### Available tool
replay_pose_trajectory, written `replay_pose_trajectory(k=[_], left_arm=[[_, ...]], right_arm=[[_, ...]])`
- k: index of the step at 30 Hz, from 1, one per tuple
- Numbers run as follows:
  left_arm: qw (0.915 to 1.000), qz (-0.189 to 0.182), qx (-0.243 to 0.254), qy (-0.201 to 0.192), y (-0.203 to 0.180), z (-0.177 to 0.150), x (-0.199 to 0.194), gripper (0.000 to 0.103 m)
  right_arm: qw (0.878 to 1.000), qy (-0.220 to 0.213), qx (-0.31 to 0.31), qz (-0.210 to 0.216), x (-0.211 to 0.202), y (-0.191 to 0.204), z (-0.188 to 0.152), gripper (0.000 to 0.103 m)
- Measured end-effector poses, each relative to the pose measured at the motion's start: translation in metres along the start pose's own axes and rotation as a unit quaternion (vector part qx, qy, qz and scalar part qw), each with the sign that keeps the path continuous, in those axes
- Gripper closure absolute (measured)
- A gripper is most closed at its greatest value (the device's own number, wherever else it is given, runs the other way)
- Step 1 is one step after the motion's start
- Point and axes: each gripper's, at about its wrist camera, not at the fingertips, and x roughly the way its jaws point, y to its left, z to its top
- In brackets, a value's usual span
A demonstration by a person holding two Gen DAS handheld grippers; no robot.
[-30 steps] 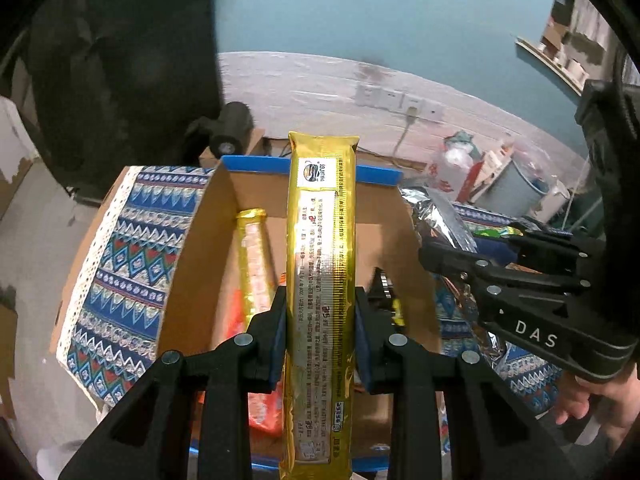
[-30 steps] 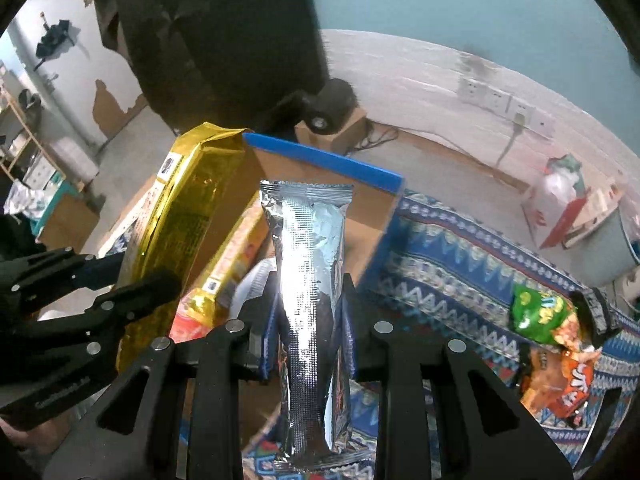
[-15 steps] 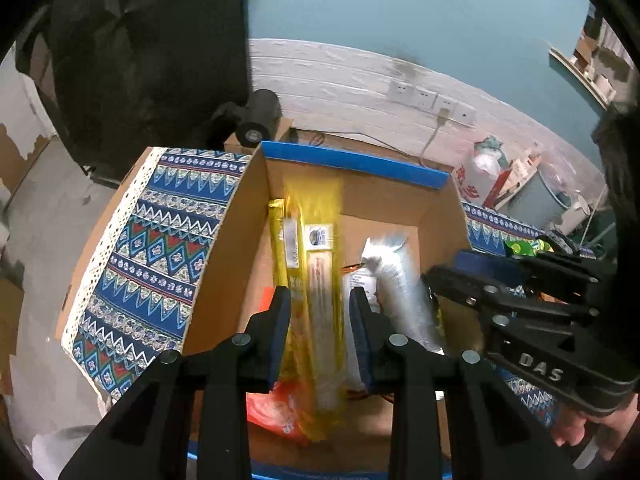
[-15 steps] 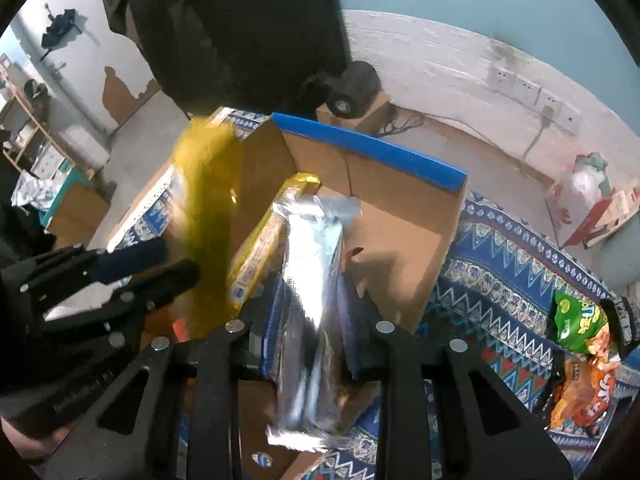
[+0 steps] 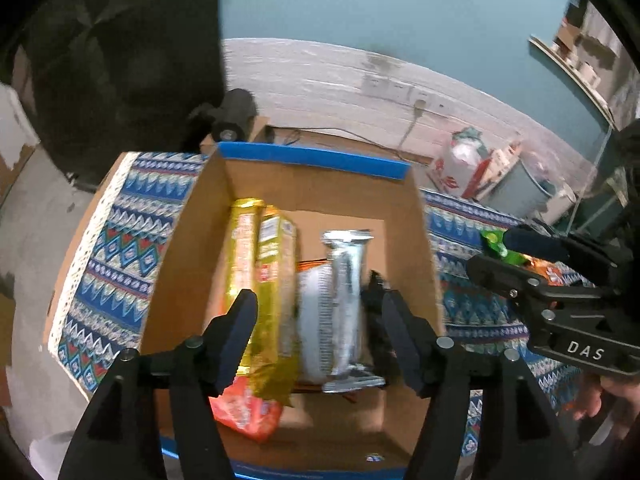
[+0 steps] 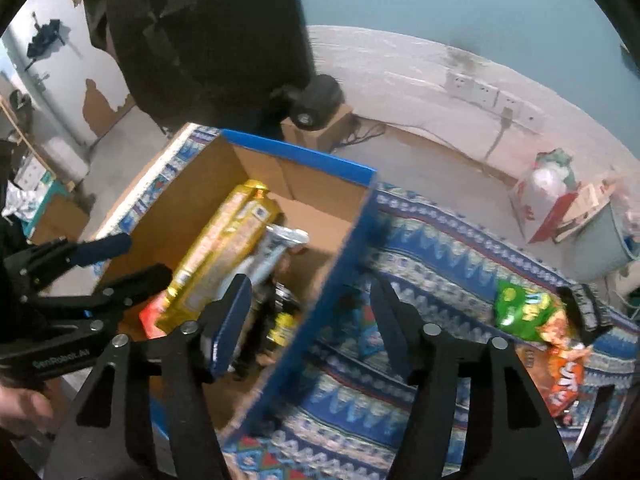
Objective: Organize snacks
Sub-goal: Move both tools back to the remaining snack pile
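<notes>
An open cardboard box (image 5: pixel 192 236) with blue edges stands on the patterned cloth. Inside lie a gold snack pack (image 5: pixel 272 280), a second gold pack (image 5: pixel 240 248), a silver pack (image 5: pixel 348 280) and an orange bag (image 5: pixel 244 408). My left gripper (image 5: pixel 318 322) is open and empty above the box. My right gripper (image 6: pixel 310 314) is open and empty over the box's right wall (image 6: pixel 332 276). The gold pack (image 6: pixel 224 248) and silver pack (image 6: pixel 280 244) also show in the right wrist view.
A green bag (image 6: pixel 520 312) and an orange bag (image 6: pixel 564 364) lie on the cloth (image 6: pixel 420 248) to the right of the box, with a dark pack (image 6: pixel 588 308) beside them. A black speaker (image 6: pixel 316 100) sits behind the box. A white bucket (image 5: pixel 520 188) stands at far right.
Both grippers opened. The gold pack dropped from the left gripper and the silver pack from the right gripper into the box. Both grippers drew back.
</notes>
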Motion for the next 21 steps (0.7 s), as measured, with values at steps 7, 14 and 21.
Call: replay_pose_trajectory(k=[7, 14, 21], left_arm=[[0.9985, -0.015, 0.053, 0.002, -0.047, -0.002, -0.001, 0.035], [0.9958, -0.025, 0.088, 0.005, -0.084, -0.004, 0.000, 0.034], [0.9925, -0.033, 0.117, 0.014, -0.115, -0.006, 0.006, 0.033]], right_arm=[[1.000, 0.004, 0.010, -0.026, -0.017, -0.037, -0.021, 0.036], [0.999, 0.004, 0.028, -0.044, -0.036, -0.070, -0.042, 0.033], [0.997, 0.004, 0.040, -0.064, -0.051, -0.102, -0.062, 0.029]])
